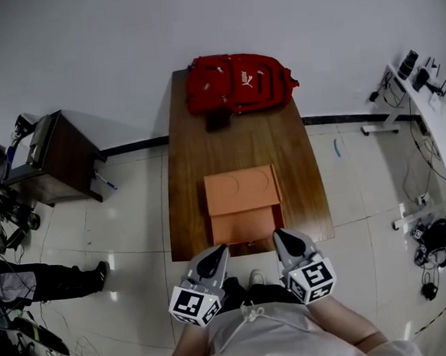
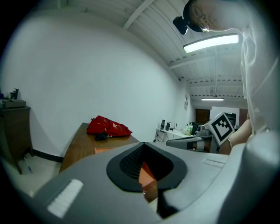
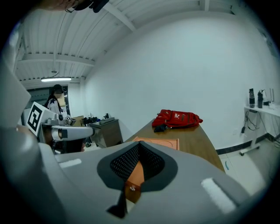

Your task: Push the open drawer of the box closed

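An orange box [image 1: 241, 190] lies on the near half of the wooden table [image 1: 190, 153]. Its drawer [image 1: 246, 225] is pulled out toward me and reaches close to the table's front edge. My left gripper [image 1: 216, 252] hovers just before the drawer's left front corner, jaws shut and empty. On the other side, my right gripper [image 1: 283, 238] is at the right front corner, also shut and empty. In the right gripper view the drawer front [image 3: 132, 187] with its small knob shows through the gap in the jaws. The left gripper view shows the drawer [image 2: 146, 175] the same way.
A red backpack [image 1: 238, 81] and a small black item [image 1: 218, 120] lie at the table's far end. A dark cabinet [image 1: 60, 155] stands at the left, with a person's leg [image 1: 54, 279] on the floor nearby. A white desk [image 1: 433, 118] and cables are at the right.
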Demonstrator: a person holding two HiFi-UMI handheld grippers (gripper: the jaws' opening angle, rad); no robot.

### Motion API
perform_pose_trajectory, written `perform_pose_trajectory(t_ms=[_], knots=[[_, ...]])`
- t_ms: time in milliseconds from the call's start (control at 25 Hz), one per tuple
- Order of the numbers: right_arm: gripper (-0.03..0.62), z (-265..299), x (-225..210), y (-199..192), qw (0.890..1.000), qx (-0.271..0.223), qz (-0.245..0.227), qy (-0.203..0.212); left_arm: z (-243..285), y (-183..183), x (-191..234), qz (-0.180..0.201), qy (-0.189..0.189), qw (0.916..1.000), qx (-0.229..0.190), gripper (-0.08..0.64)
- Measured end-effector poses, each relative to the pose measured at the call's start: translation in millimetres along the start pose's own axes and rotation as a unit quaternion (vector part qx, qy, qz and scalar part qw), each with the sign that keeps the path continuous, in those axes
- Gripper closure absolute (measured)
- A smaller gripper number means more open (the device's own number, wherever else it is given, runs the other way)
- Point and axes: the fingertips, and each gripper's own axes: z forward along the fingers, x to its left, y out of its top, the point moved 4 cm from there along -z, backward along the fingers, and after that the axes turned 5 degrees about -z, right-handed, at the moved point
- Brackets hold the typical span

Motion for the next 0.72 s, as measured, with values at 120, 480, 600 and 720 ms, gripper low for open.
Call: perform_pose_trajectory(t_ms=[120, 480, 600, 720], knots=[[0.586, 6.9, -1.9, -19.8, 1.000, 0.030, 0.008, -0.004, 4.9, -20.2, 9.4, -0.019, 0.000, 0.9995, 0.025, 0.554], [0.586, 26.1, 7.9, -95.9, 0.990, 0.132, 0.042, 0.013, 27.1, -78.9, 29.5, -0.064, -0.007, 0.9934, 0.095, 0.554], [0.586, 31.3, 12.0, -122.6, 0.985, 0.162, 0.049, 0.026, 31.2, -109.4, 27.4, -0.091, -0.011, 0.9886, 0.119, 0.554], [0.586, 34.4, 13.7, -141.1, 0.980, 0.184, 0.065, 0.029, 32.2, -133.3, 29.1, -0.103, -0.004, 0.9851, 0.138, 0.554]])
